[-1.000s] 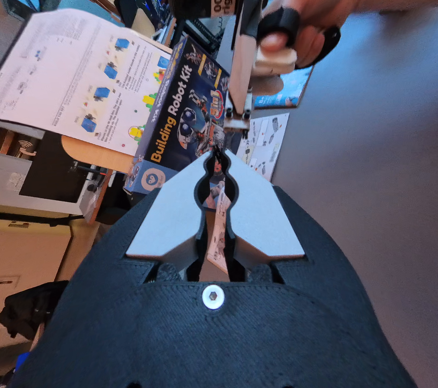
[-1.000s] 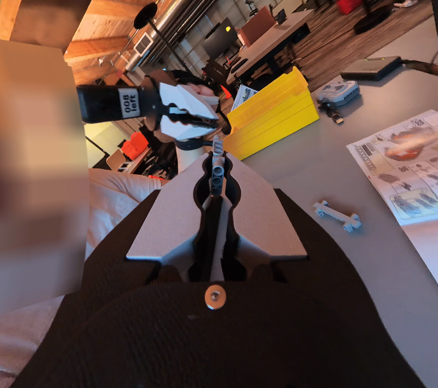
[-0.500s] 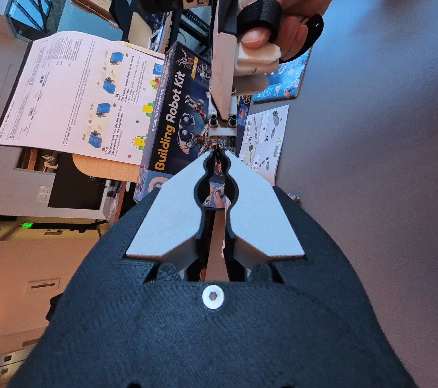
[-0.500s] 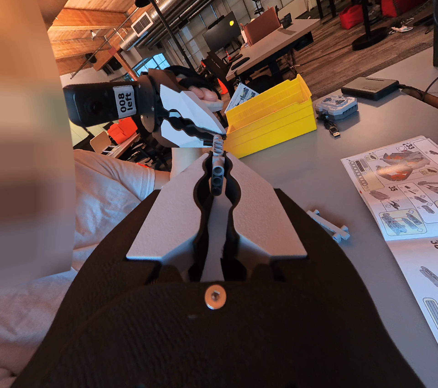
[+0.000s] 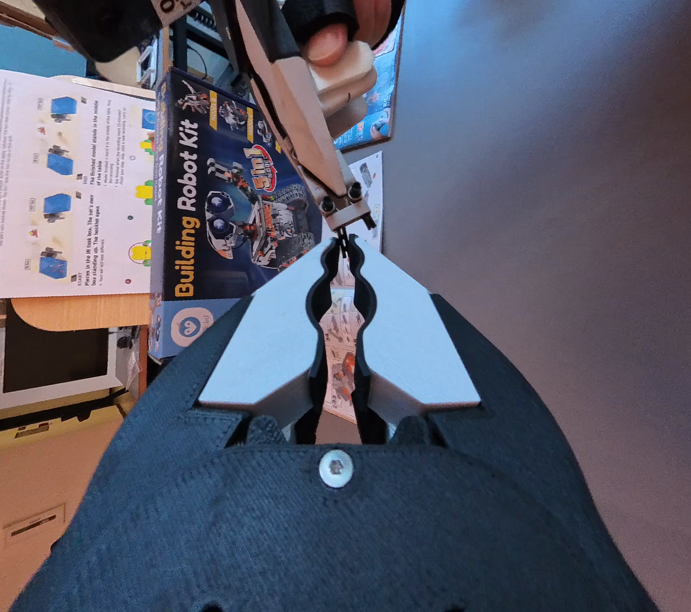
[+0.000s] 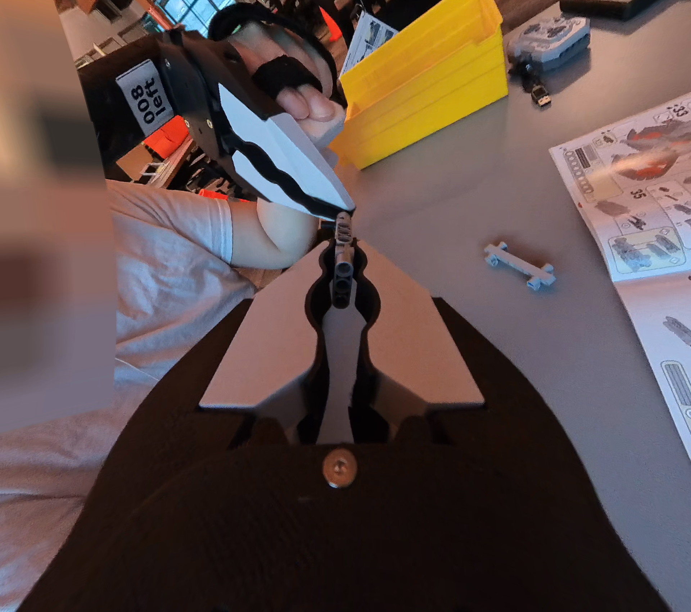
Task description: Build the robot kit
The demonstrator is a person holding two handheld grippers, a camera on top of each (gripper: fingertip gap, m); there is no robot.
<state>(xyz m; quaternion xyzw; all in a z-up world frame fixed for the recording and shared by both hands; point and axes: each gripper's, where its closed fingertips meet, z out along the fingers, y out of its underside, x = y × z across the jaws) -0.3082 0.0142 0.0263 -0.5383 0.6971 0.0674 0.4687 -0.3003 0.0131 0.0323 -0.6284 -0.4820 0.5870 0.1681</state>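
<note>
Grey holed beam (image 6: 343, 272) is clamped betw. the fingertips of the right gripper (image 6: 344, 250), held in the air above the grey table (image 6: 467, 205). A small black pin (image 5: 342, 245) is pinched at the tip of the left gripper (image 5: 343, 243), its jaws closed on it; pin's far end is seen touching the beam (image 5: 349, 211). Both grippers are met tip to tip. A light grey frame piece (image 6: 519, 265) lies on the table near instr. sheets (image 6: 635, 205); a yellow bin (image 6: 426, 78) is farther back. A kit box (image 5: 220, 209) stands behind.

Bare grey table (image 6: 430, 205) lies open between the yellow bin (image 6: 426, 85) and the instruction sheet (image 6: 635, 205), broken only by a small grey beam piece (image 6: 519, 261). A kit box (image 5: 224, 205) stands upright along the table's far edge.
</note>
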